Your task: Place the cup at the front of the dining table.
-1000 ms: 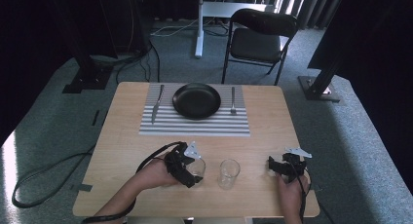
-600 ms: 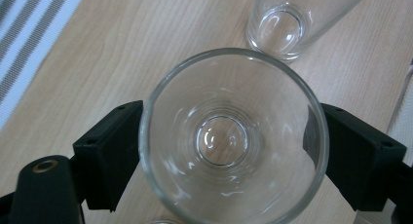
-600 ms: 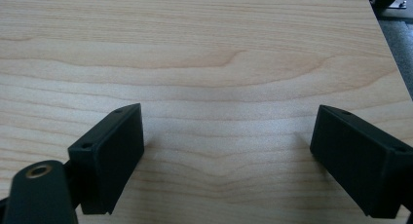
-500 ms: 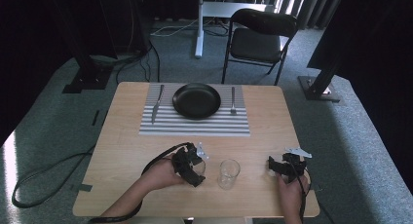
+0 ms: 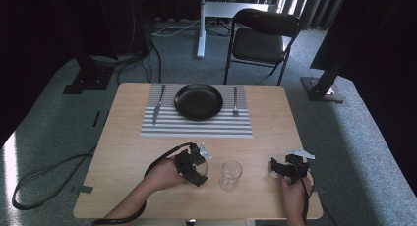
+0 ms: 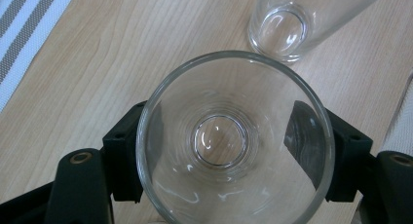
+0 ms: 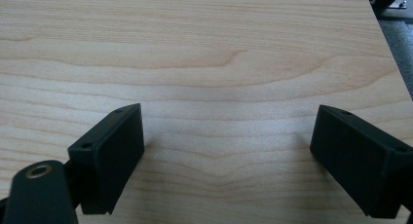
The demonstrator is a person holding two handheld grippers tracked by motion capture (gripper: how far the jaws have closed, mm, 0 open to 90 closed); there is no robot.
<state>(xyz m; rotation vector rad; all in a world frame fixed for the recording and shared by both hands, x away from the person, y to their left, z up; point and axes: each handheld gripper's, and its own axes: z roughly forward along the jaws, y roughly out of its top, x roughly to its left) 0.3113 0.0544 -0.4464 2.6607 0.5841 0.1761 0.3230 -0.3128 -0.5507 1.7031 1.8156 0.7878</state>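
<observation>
A clear drinking glass (image 6: 216,141) stands upright on the wooden table (image 5: 128,152), seen from above in the left gripper view. My left gripper (image 6: 234,158) has just been closing its jaws, and both black pads now press the glass's sides. In the high view that gripper (image 5: 196,168) sits at the front middle-left, with the glass (image 5: 202,167) inside it. A second empty glass (image 5: 231,174) stands just to its right, apart from it, and appears as the second glass (image 6: 280,27) beyond the held one. My right gripper (image 5: 289,166) rests at the front right, and the right gripper (image 7: 229,151) stands open over bare wood.
At the back of the table lies a striped placemat (image 5: 196,127) with a black plate (image 5: 198,101), a knife (image 5: 157,107) to its left and a fork (image 5: 235,102) to its right. A black folding chair (image 5: 263,37) stands behind the table.
The left gripper's jaws have closed onto the glass and the hand shifted slightly. The right gripper and the second glass have stayed where they were.
</observation>
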